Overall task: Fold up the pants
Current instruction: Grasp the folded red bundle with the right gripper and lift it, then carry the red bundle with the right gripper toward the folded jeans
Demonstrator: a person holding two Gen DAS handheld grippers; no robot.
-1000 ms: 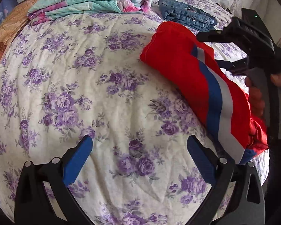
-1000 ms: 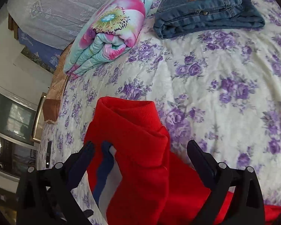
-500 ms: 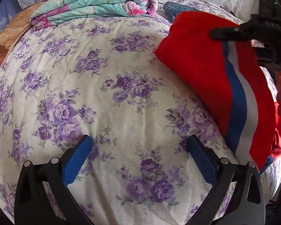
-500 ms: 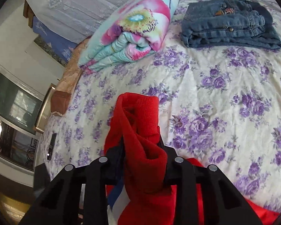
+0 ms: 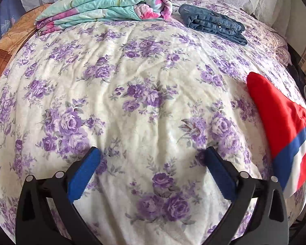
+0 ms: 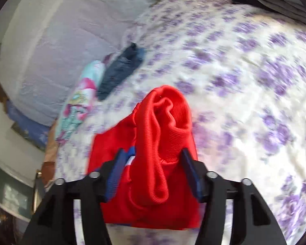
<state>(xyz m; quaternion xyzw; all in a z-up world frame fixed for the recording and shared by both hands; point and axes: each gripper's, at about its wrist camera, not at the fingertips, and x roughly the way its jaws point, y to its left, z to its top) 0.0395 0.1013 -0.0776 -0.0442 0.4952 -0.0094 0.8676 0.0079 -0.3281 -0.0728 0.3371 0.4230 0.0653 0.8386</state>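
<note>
Both tongs need telling apart: the left tongs (image 5: 151, 171) stand wide with nothing between the blue pads, hanging over bare floral bedspread (image 5: 132, 77), while the right tongs (image 6: 153, 169) are opening, their jaws part-way apart with a bunched roll of the red pants (image 6: 153, 153) between them. In the blurred right view the fabric fills the gap and looks to brush both pads, so whether any pinch remains cannot be told for sure; it reads more as a release than a firm hold. Seen from the left wrist, the pants (image 5: 279, 122) lie at about 3 o'clock near the bed's edge, well apart from the left tongs, with the blue-and-white side stripe showing at 4 o'clock. Folded jeans (image 5: 212, 23) sit at 1 o'clock and a folded floral quilt (image 5: 104, 8) at 11 o'clock, both far up the bed. By my judgement the step in hand is setting the folded red bundle down at the side. Next, the right tongs should clear the cloth without dragging the fold open, and the left may need to press or square the bundle.
</note>
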